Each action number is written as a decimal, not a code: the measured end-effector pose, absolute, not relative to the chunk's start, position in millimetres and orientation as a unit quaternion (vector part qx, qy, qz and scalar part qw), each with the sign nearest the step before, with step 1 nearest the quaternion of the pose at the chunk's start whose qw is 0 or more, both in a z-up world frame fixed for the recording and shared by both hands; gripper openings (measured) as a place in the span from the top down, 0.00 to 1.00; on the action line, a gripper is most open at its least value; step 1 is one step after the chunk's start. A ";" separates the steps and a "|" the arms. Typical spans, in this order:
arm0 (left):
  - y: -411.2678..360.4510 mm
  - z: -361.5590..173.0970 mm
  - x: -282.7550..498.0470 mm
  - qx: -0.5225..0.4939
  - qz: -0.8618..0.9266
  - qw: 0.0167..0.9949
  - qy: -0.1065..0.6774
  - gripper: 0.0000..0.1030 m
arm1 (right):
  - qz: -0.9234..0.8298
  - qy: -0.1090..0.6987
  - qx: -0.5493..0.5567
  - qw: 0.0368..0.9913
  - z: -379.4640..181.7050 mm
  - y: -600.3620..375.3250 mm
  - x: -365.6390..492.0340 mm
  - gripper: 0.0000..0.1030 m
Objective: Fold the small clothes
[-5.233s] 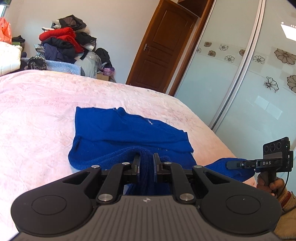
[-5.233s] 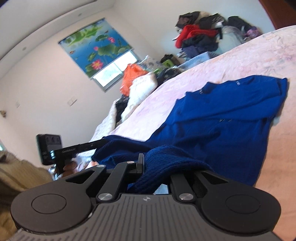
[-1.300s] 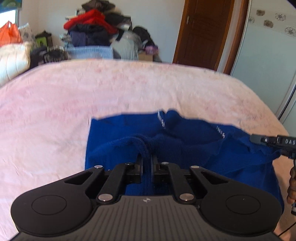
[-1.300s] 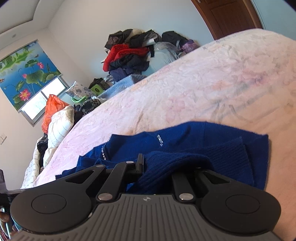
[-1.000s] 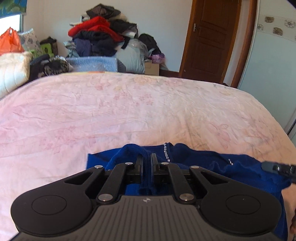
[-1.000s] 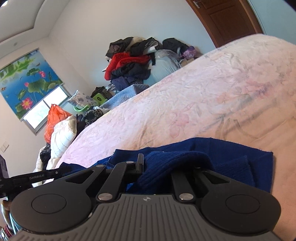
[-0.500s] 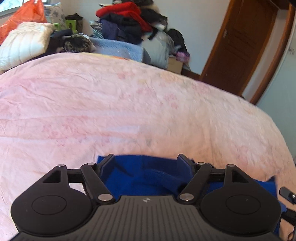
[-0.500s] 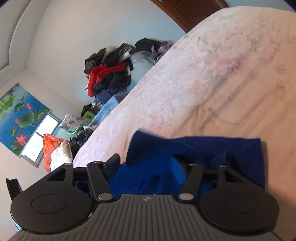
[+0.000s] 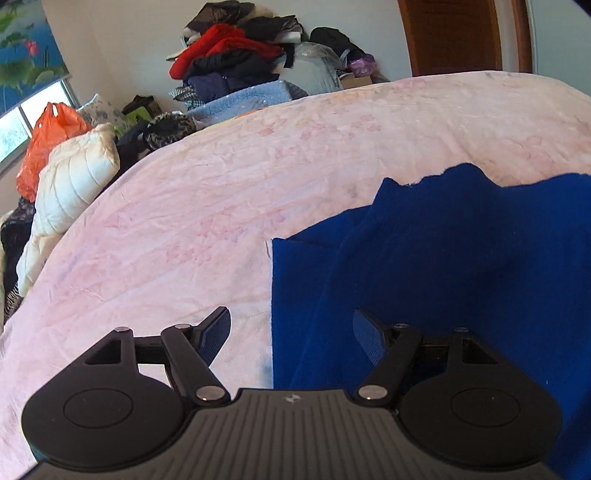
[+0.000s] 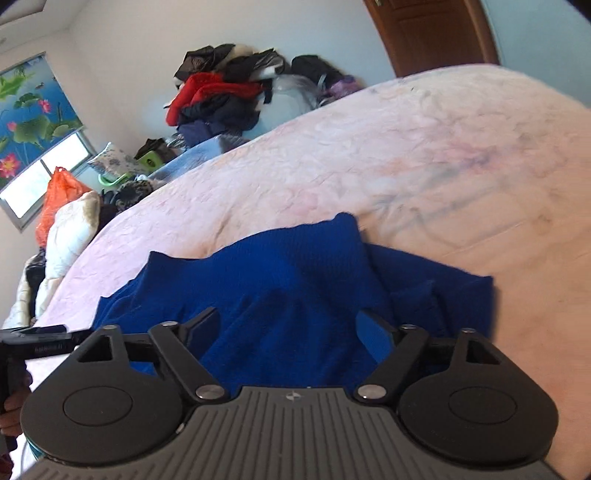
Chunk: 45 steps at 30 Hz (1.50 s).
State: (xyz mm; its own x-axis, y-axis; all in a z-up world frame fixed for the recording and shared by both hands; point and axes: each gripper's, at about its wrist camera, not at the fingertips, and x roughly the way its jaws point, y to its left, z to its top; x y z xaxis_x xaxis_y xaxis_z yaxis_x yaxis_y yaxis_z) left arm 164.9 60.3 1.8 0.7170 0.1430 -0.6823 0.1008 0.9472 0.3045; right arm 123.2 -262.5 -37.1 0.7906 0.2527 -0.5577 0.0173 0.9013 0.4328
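A blue knitted sweater (image 9: 461, 258) lies folded on a bed under a pink bedspread (image 9: 221, 206). In the left wrist view it fills the right half of the frame, its straight left edge running down the middle toward the lower edge and a ragged upper edge at centre right. The left tongs (image 9: 291, 328) sit at the bottom centre with their jaws apart and nothing pressed between them: the left finger lies over bare bedspread, the right finger over the blue knit, and the sweater's edge passes between the two.

In the right wrist view the sweater (image 10: 295, 280) spreads across the lower middle of the frame, with a raised fold peaking at centre and a ribbed cuff or hem at the right. The right tongs (image 10: 288, 325) are at the bottom centre, their jaws opening; blue knit lies under and between the fingers, but neither pad presses on it. At the lower left edge of this view the other tool shows as a black bar with a hand (image 10: 13, 406) gripping its handle.

At the upper left of both views are a heap of clothes (image 9: 236, 55) against the wall, an orange plastic bag (image 9: 44, 144), a white quilted pillow (image 9: 74, 184) and a lotus-print window blind (image 10: 29, 110). A brown wooden door (image 9: 454, 35) stands at the upper right.
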 end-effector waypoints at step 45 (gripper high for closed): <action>147.6 -17.9 149.6 -0.010 0.238 0.904 0.354 0.29 | -0.035 0.185 -0.149 0.971 -32.6 -205.0 64.5 0.21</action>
